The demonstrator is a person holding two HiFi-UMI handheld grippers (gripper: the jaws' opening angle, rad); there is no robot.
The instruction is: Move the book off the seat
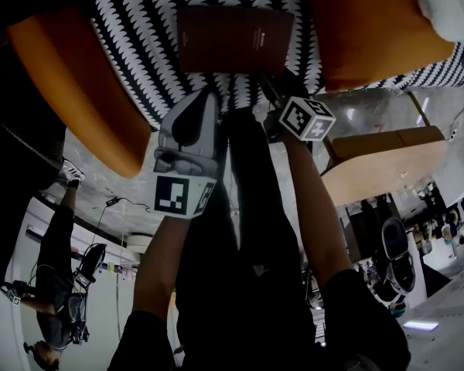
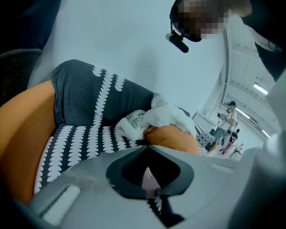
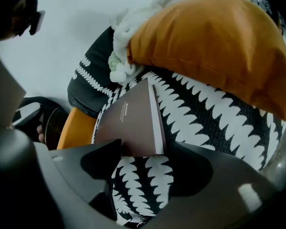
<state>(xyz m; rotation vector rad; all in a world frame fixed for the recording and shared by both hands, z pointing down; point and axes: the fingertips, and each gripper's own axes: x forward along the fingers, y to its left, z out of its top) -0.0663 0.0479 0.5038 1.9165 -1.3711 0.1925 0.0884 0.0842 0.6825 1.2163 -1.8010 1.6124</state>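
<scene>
A: Head view first, from the left. What does the left gripper point(image 1: 205, 103) do?

B: It hangs over the front part of the patterned seat point(image 1: 131, 29), to the right of the orange armrest point(image 1: 69, 83). In the left gripper view its grey jaws meet at the tips. So it is clenched, and it grasps nothing.

A: And the book point(image 1: 233, 39)?

B: It lies flat on the middle of the seat, just beyond the tips of both grippers. In the head view it looks like a wide dark-red strip, with its near edge along the seat's front. The right gripper view shows it better. There the long axis runs away from the jaws toward the chair's back and leans a little to the left. The white page edges face right, toward the orange cushion point(image 1: 371, 29).

A: And the right gripper point(image 1: 272, 87)?

B: Released. Its jaws stand wide apart just before the book's near edge. Only the seat's pattern shows between them, and the pads press on nothing.
</scene>
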